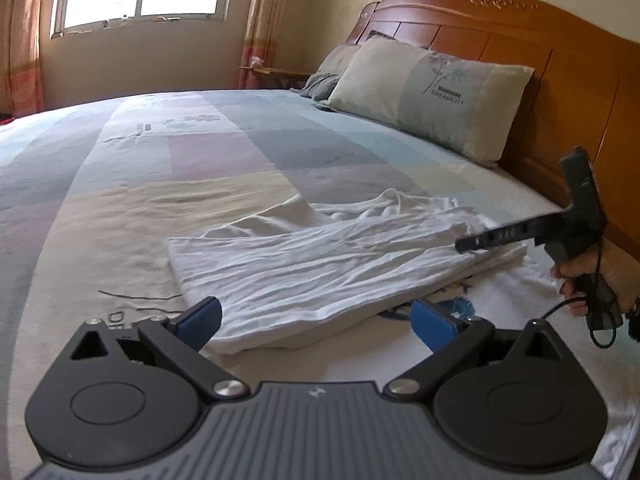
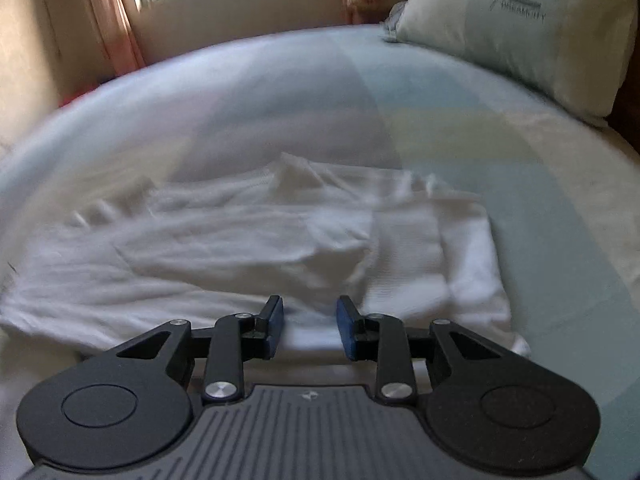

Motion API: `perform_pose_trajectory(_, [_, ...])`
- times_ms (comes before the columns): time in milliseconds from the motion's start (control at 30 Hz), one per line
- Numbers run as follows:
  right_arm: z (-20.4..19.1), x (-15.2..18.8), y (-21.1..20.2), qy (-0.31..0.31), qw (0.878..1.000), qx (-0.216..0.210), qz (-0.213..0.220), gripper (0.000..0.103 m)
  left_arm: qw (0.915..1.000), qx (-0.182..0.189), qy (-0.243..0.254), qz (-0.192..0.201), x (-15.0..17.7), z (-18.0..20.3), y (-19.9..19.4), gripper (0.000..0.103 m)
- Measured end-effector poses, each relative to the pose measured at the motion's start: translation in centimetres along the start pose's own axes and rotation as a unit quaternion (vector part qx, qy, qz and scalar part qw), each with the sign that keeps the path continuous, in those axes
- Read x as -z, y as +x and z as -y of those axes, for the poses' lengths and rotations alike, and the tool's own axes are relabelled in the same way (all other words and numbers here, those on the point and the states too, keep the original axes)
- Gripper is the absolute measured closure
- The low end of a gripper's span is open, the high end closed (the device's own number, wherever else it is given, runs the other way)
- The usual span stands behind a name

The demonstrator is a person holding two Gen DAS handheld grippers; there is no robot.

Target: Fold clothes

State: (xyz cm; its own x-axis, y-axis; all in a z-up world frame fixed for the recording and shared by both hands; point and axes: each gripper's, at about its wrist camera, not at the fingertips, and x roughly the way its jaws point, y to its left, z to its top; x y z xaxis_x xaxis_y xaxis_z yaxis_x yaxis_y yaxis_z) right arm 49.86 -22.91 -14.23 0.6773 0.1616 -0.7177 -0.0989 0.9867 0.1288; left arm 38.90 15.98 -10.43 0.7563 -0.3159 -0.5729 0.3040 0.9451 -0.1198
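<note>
White garment [image 1: 320, 264] flat on bed; left tool [image 1: 316, 322] wide apart, right tool [image 2: 310, 328] parted, empty.

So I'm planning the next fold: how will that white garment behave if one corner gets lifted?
The white garment looks thin and wrinkled, so it will likely droop limply. Its stacked layers may slide apart. It probably drags lightly across the bedsheet.

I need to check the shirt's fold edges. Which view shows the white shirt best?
The left wrist view: the white shirt is sharp there, with layers and edges clear. The right wrist view shows it closer but blurred.
</note>
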Motion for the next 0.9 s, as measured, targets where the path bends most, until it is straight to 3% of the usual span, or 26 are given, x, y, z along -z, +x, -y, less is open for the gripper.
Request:
perform_pose_trajectory(100, [-0.7,-0.1,-1.1,-0.026,1.0,0.007,0.01,0.07,0.9998,-0.013,0.014,-0.009,0.3,-1.1,-0.7,0.003])
perform_pose_trajectory(233, [-5.4,-1.2,-3.1,-0.102,0.992,-0.064,0.033,0.07,0.9998,-0.016,0.005,0.008,0.3,-2.7,-2.6,0.003])
perform_pose_trajectory(333, [-10.6,-2.2,-2.7,-0.16,0.978,-0.133,0.031,0.071,0.9995,-0.013,0.0,0.03,0.3,-3.5,-4.3,0.002])
perform_pose_trajectory(433, [-16.4,-2.2,-0.7,-0.216,0.957,-0.193,0.019,0.08,0.9988,-0.019,-0.005,0.045,0.3,-4.2,-5.6,0.002])
perform_pose_trajectory(600, [-23.3,-0.1,3.0,-0.268,0.93,-0.252,-0.024,0.082,0.9984,-0.01,-0.013,0.055,0.2,-4.7,-6.1,0.002])
perform_pose_trajectory(733, [-25.0,0.6,3.4,-0.271,0.926,-0.262,-0.017,0.081,0.9982,-0.002,-0.016,0.059,0.1,-4.8,-6.1,0.002])
perform_pose_trajectory(900, [-23.7,-1.9,3.5,-0.242,0.937,-0.253,0.005,0.081,0.9977,0.007,-0.016,0.065,0.1,-4.7,-6.3,0.002])
